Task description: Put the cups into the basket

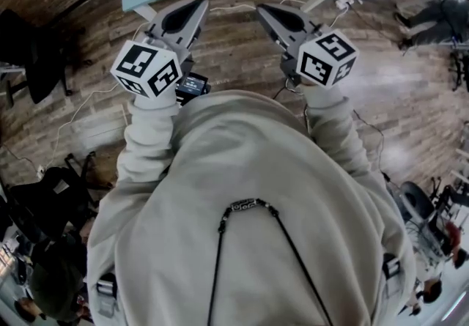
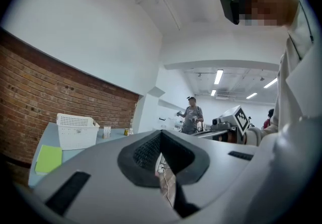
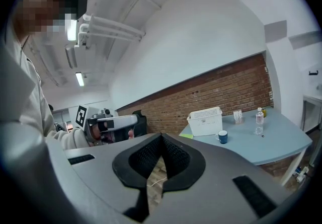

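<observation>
1. Grey left gripper point(image 2: 161, 135) has its black-padded jaws pressed together on nothing. The grey right gripper point(image 3: 161, 138) is likewise closed and empty.
2. One dark-blue cup point(image 3: 222, 137) stands upright, mouth up, on the pale-blue counter point(image 3: 271, 142). Its handle is turned toward the white perforated plastic basket point(image 3: 205, 121) just beside it.
3. Near the cup, a clear plastic bottle point(image 3: 259, 121) stands upright; its label is too small to read.
4. Black-and-white square markers cover the left gripper's cube point(image 1: 146, 68).

No words, numbers or brand names can be read anywhere. The only signs are black-and-white square code patterns on the left marker cube point(image 1: 146, 68) and right marker cube point(image 1: 327, 58), upper head view. The bottle point(image 3: 259, 121) label is too small to read.
</observation>
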`<state>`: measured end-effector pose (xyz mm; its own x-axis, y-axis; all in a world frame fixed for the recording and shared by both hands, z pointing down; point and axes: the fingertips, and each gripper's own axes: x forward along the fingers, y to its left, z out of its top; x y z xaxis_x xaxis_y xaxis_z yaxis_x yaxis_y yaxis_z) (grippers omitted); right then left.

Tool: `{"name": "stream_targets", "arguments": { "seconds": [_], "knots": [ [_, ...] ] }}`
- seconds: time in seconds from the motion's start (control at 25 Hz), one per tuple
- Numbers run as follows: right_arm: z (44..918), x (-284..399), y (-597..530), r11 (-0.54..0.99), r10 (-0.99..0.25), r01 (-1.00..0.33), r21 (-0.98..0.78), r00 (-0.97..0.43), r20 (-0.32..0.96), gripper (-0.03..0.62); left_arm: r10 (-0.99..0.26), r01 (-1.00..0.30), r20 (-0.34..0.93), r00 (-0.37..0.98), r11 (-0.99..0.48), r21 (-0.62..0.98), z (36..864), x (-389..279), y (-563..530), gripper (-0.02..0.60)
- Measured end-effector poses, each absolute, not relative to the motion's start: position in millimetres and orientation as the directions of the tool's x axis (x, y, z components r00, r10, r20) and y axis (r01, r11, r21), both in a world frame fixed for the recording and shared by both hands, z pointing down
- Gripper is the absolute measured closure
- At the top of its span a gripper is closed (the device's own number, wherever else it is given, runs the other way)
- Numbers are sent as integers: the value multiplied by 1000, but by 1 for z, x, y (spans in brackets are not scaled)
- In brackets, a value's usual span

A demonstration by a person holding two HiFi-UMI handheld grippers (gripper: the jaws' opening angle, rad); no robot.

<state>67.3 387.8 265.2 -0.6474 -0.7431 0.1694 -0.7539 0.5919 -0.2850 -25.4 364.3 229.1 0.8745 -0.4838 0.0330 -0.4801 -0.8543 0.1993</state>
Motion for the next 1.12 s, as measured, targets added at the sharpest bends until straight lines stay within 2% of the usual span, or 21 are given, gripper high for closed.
{"name": "stream_targets", "arguments": {
  "seconds": [0.2,0.4,0.56,0.84,1.12],
  "knots": [
    [272,84,393,602,-727,-722,-341,-673,139,582,-476,-485,94,874,-852,197,239,-1,364,586],
    [285,95,405,649,-677,-687,-326,-718,163,582,-490,-504,119,863,-853,138,240,23,369,586],
    [295,105,402,635,-680,-675,-376,-719,144,582,-511,-530,146,847,-832,161,243,22,363,586],
    [310,91,388,656,-632,-638,-404,-756,169,582,-535,-554,147,832,-809,198,252,16,344,586],
    [306,88,354,642,-648,-657,-395,-740,177,582,-521,-536,127,844,-817,211,251,19,304,586]
  ]
}}
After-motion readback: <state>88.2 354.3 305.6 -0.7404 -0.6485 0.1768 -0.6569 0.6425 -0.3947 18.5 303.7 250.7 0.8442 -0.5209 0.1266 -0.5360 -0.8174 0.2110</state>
